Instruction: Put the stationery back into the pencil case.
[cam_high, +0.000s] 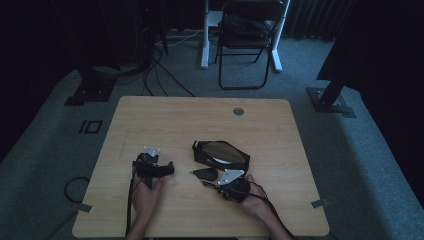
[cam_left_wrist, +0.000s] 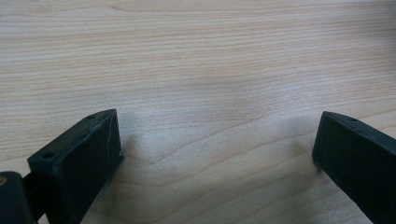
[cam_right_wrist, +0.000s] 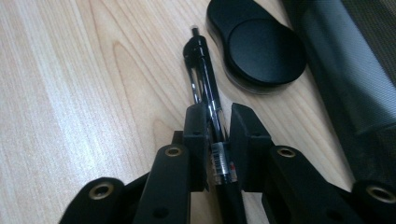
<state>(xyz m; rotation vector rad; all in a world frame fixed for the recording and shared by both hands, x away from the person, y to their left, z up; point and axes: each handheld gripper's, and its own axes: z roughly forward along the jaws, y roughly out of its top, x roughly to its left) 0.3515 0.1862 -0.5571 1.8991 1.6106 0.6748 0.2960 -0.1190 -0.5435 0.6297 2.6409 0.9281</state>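
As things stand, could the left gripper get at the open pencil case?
Probably yes: the left gripper stands open and empty, with bare table between it and the pencil case, which lies apart from it.

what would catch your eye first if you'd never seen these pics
The right gripper shut on a black pen, low on the wooden table, beside a rounded black case. Behind them lies an open black pouch. At the left, the left gripper stands open over bare wood.
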